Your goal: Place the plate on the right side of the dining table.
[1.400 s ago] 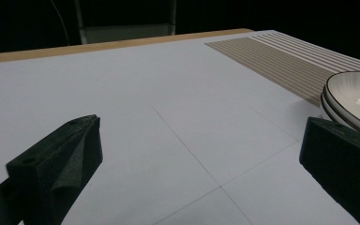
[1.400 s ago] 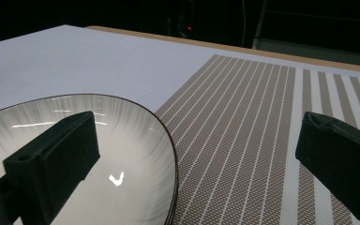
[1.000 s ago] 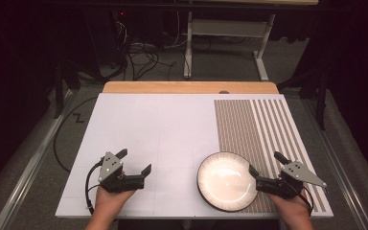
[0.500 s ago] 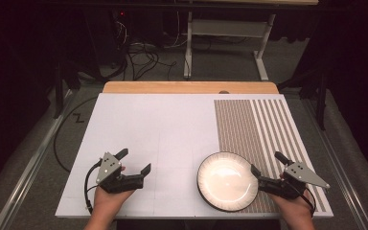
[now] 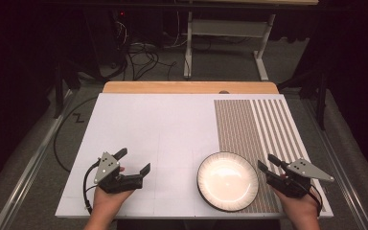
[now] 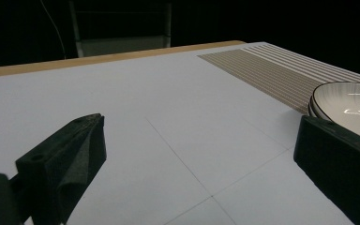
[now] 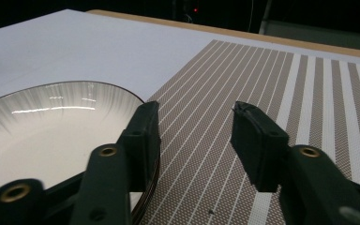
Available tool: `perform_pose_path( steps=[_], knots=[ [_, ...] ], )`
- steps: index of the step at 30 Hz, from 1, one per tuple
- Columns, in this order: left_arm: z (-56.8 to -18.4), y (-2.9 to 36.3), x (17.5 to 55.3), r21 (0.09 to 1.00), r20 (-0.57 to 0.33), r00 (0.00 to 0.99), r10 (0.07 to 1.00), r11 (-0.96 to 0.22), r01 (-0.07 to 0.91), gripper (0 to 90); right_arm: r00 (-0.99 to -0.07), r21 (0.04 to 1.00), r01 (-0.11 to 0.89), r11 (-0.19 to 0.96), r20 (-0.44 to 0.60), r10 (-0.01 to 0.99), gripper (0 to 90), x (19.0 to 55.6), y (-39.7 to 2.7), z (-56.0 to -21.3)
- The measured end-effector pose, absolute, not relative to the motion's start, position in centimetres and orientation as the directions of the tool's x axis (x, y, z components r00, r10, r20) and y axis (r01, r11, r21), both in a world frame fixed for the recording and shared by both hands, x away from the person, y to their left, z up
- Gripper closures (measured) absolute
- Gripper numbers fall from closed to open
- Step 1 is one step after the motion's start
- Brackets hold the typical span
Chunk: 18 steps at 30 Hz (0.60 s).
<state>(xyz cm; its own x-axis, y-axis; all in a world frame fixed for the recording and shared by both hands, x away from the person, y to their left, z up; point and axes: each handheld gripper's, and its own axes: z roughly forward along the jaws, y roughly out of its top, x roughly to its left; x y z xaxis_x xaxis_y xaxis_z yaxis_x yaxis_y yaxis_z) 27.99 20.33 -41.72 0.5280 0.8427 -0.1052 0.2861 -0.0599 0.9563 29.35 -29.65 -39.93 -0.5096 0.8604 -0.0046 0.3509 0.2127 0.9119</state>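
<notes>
The white plate (image 5: 227,181) sits on the table (image 5: 163,129), at the striped mat's (image 5: 258,129) near edge. The right tool (image 5: 267,166) is at its right rim, jaws just closing, nothing clamped between them yet. The left tool (image 5: 133,161) gapes open, well apart.

My left tool (image 5: 133,163) is matte black with two blocky jaws, a grey three-cornered plate on top and a black cable looping from its back. My right tool (image 5: 270,164) matches it, with brass-ringed holes along its jaw arms.
</notes>
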Motion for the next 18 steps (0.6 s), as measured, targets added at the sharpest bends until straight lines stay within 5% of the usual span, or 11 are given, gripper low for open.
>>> perform_pose_path(
  steps=[18],
  knots=[
    [-41.7, 20.4, 28.1, 0.955, -0.110, 0.534, 0.839, -0.059, 0.290, 3.3, -0.637, 0.810, 0.451, 0.375, -0.002, 0.771, 87.8, 29.8, -30.1, -38.7]
  ],
)
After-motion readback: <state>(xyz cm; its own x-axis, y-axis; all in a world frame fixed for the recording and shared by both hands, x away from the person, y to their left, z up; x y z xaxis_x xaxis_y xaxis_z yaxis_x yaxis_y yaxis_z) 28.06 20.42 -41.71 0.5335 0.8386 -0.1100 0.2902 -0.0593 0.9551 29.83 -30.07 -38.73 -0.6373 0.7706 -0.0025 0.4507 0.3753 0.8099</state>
